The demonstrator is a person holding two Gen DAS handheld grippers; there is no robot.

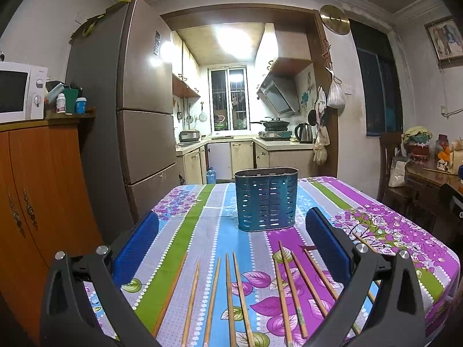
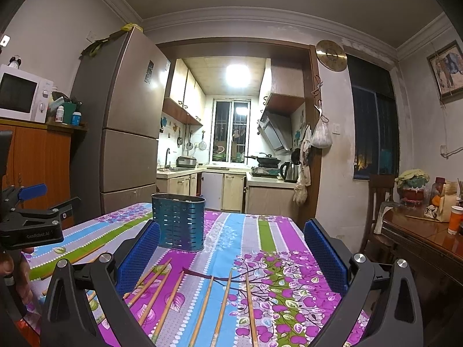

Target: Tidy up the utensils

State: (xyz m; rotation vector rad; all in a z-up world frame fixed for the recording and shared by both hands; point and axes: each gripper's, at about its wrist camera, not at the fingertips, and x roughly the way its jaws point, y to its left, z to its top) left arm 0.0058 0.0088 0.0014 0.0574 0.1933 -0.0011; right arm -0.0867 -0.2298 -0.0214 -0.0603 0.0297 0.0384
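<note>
A blue perforated metal utensil holder [image 1: 266, 199] stands upright on the striped floral tablecloth [image 1: 202, 231]; it also shows in the right wrist view [image 2: 178, 222]. Several wooden chopsticks [image 1: 234, 297] lie side by side on the cloth in front of it, also seen in the right wrist view [image 2: 202, 306]. My left gripper [image 1: 231, 248] is open and empty above the chopsticks. My right gripper [image 2: 231, 251] is open and empty above the chopsticks to the right. The left gripper's body [image 2: 31, 225] shows at the left edge of the right wrist view.
A wooden cabinet [image 1: 37, 202] with a microwave [image 1: 20, 89] stands left, beside a tall fridge [image 1: 139, 101]. A dark wooden side table [image 2: 428, 237] with an orange cup [image 2: 455, 219] and a chair [image 2: 379, 202] stand right. The kitchen lies beyond the table's far edge.
</note>
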